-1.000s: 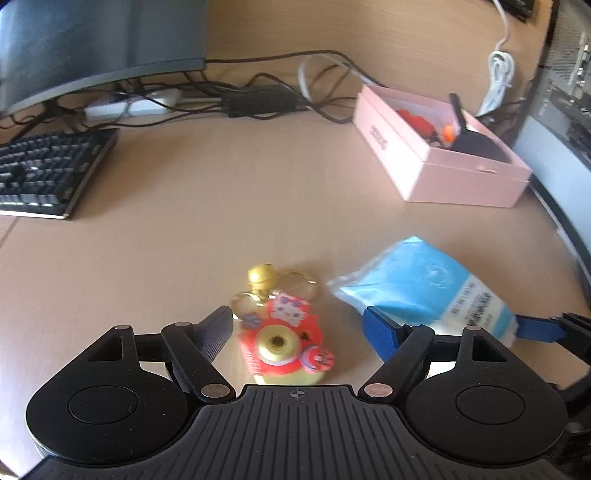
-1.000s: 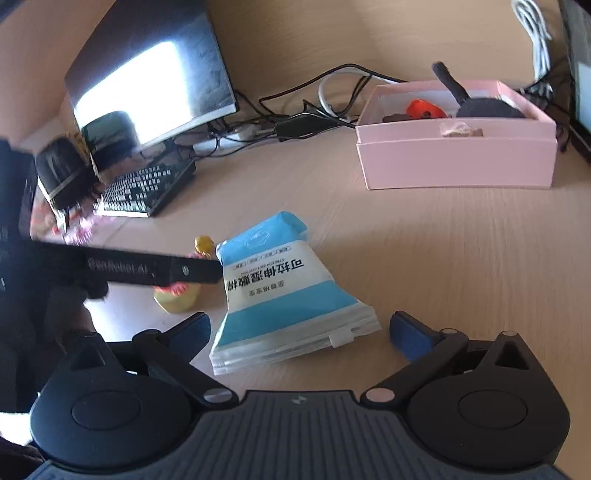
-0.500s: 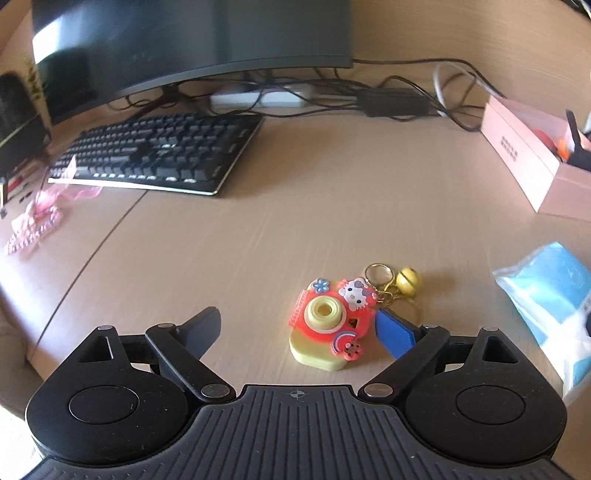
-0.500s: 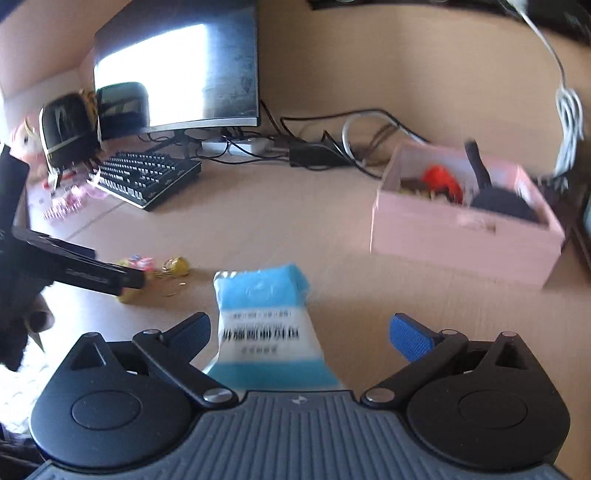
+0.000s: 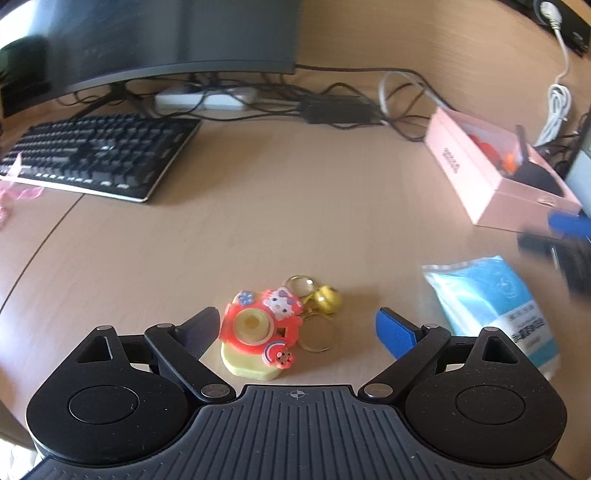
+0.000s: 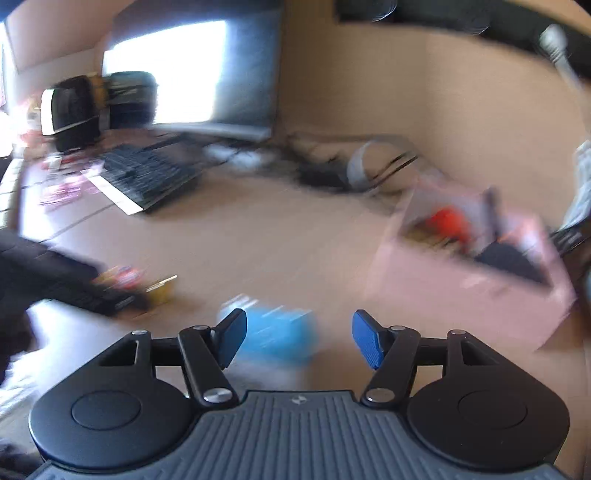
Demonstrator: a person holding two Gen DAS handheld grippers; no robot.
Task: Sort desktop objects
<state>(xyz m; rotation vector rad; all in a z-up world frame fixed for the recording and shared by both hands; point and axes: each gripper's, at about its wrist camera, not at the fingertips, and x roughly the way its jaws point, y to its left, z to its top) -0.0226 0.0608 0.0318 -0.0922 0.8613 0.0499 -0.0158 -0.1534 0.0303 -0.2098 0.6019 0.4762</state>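
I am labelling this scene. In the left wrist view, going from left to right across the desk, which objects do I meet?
keyboard → camera-shaped toy keychain → gold bell → blue-and-white packet

Sunlit tan desk (image 5: pixel 280 206) beneath a dark monitor (image 5: pixel 159 33).

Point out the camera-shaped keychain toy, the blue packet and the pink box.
camera-shaped keychain toy (image 5: pixel 255 334), left wrist view, on its red front by the lens.
blue packet (image 5: pixel 491 295), left wrist view, on its blue upper face.
pink box (image 5: pixel 465 173), left wrist view, on its long side wall.
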